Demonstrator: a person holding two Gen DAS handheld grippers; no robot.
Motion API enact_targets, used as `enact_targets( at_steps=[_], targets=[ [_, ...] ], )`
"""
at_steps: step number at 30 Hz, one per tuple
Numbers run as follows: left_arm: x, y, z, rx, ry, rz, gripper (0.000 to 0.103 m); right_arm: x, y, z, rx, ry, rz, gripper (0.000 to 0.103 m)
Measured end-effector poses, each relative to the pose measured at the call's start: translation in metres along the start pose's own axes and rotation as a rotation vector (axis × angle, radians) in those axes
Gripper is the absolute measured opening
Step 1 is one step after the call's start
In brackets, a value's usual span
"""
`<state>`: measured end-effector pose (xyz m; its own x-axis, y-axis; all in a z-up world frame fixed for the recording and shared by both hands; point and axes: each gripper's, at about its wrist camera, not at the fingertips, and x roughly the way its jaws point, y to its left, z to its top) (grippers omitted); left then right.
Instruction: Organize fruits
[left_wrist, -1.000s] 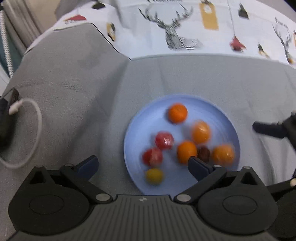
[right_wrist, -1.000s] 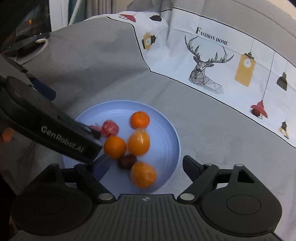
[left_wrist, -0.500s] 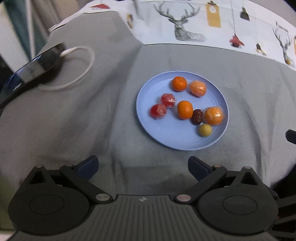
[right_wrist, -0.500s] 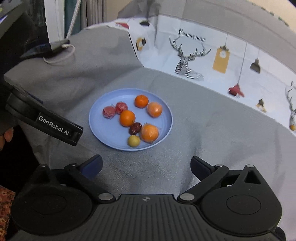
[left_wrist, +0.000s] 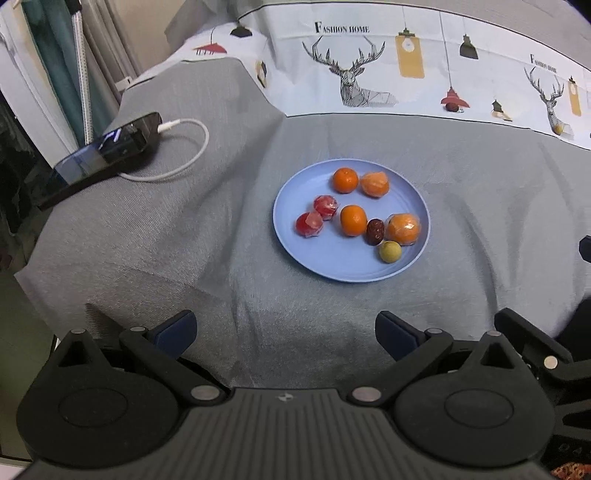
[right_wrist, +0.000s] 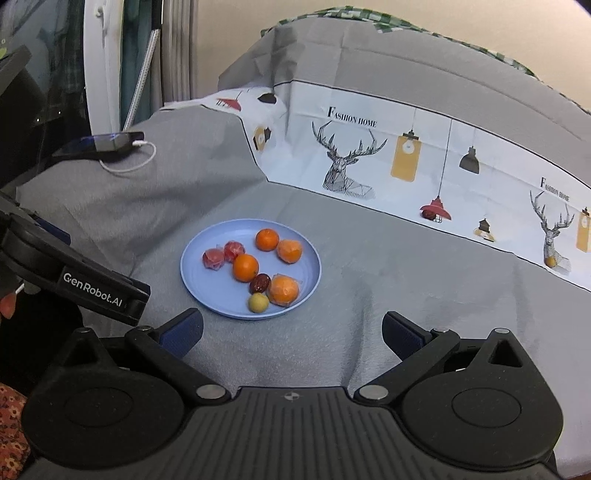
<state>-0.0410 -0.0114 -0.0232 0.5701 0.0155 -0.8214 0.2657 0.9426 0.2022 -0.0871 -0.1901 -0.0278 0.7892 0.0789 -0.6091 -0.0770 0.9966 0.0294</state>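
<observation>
while nothing sits between them, both left gripper (left_wrist: 284, 332) and right gripper (right_wrist: 291, 332) wide open, well short of the plate (left_wrist: 325, 266).

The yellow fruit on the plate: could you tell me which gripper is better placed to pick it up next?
Probably right. The yellow fruit lies at the plate's near edge, close ahead of the open right gripper; from the open left gripper it sits farther off, rightward.

Right gripper (left_wrist: 585, 249) cut off by frame edge; phone (right_wrist: 98, 146) prob. partly hidden.
</observation>
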Motion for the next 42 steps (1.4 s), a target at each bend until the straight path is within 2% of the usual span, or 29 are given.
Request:
enact_targets(
  at_steps=[22,42],
  targets=[
    [-0.013,-0.002,-0.001,0.007,-0.027,0.008,0.103,-0.006,0.001,0.001,0.007,-0.006,-0.013,0.102],
    [-0.002,-0.011,0.009,0.025,0.013,0.009,0.103,0.012,-0.018,-0.003,0.103,0.027,-0.02,0.102]
  ],
)
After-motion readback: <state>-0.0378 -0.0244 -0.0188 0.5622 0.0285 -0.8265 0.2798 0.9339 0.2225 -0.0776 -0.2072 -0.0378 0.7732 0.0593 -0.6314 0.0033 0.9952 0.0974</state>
